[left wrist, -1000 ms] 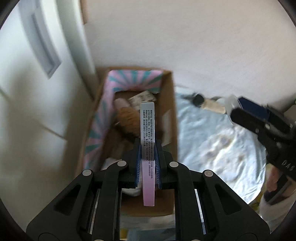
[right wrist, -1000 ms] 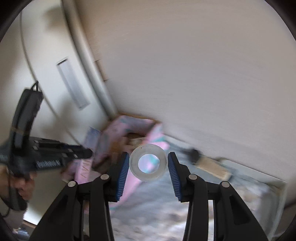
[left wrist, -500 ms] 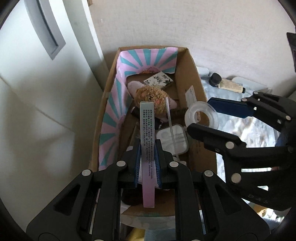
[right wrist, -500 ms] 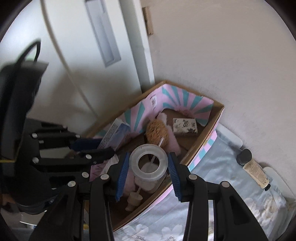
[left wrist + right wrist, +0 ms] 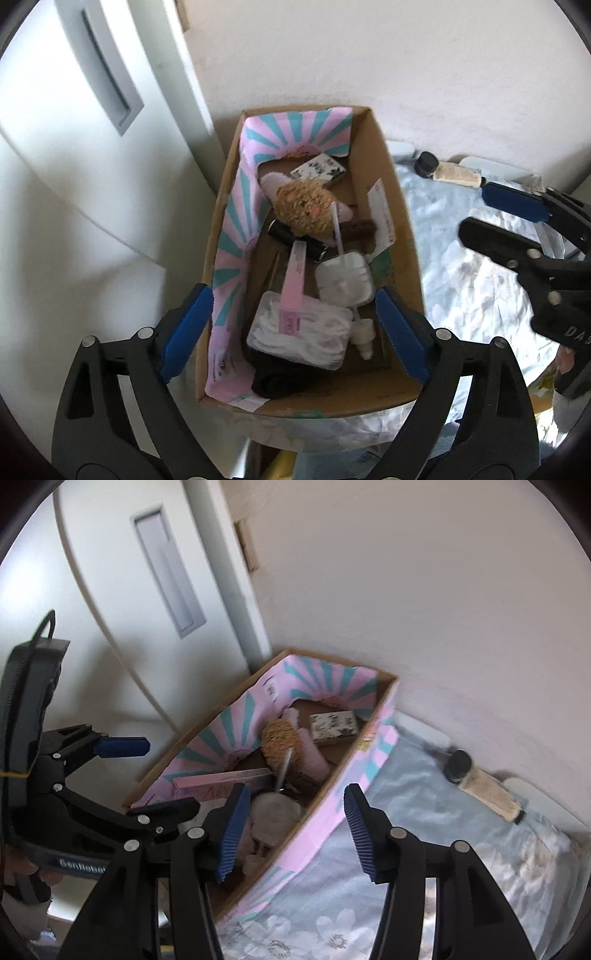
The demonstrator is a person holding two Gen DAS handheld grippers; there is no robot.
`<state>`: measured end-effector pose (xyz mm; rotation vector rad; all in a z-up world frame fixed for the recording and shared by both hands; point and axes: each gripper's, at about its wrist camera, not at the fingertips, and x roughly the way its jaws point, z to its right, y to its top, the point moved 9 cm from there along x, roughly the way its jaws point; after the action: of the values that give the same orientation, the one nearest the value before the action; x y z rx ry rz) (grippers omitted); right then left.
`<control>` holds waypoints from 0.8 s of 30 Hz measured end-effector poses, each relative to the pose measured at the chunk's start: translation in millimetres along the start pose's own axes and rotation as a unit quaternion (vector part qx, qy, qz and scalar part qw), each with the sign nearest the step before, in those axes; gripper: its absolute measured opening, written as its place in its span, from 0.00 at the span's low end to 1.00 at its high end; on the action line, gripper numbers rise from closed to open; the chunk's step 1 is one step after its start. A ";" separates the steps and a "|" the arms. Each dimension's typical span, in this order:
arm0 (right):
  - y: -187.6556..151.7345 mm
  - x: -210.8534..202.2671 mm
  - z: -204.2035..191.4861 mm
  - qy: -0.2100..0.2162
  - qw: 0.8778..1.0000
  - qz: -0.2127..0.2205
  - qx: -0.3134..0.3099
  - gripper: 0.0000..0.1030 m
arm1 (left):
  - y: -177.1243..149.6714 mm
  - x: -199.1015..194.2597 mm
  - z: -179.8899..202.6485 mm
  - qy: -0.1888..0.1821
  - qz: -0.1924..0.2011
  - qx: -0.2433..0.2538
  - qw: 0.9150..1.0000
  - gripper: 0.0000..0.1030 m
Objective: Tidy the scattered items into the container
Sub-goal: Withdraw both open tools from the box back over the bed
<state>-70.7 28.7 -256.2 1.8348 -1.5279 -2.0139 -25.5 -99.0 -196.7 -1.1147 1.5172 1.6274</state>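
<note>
Jaws of the left gripper [image 5: 293,321] are opening, nothing between them; the pink carton [image 5: 294,280] lies in the cardboard box [image 5: 400,229]. Right gripper [image 5: 291,830], also opening, is empty. Best lift both straight up, clear of the rim, then fetch the tube [image 5: 484,788] on the bedsheet [image 5: 461,849]

Pale textured wall [image 5: 406,66] behind; white door [image 5: 110,590] with recessed grey handle [image 5: 168,574] left; floral bedsheet [image 5: 443,867] below.
</note>
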 end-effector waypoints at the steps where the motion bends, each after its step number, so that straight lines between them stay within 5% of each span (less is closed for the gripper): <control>1: -1.1 -6.9 4.0 -0.003 1.000 0.008 0.003 0.48 | 1.9 -2.0 4.6 -0.004 0.002 0.003 1.000 0.87; 11: -29.0 -65.3 86.4 -0.083 0.995 0.040 0.040 0.48 | 52.7 -25.0 79.4 -0.056 0.036 0.041 0.997 0.87; 14: -33.3 -77.5 113.5 -0.105 0.993 0.048 0.039 0.48 | 75.1 -22.6 112.8 -0.073 0.040 0.061 0.995 0.94; 19: -29.5 -74.4 155.1 -0.158 0.985 0.048 -0.051 0.48 | 111.1 18.1 161.2 -0.080 0.014 0.061 0.995 0.97; 24: -30.9 -43.5 191.9 -0.155 0.981 0.026 -0.113 0.48 | 122.9 78.0 188.3 -0.088 -0.022 0.032 0.995 0.97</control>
<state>-186.9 189.3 -275.8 1.4375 -1.3190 -2.4215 -197.7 64.0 -217.2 -0.9372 1.4101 1.5906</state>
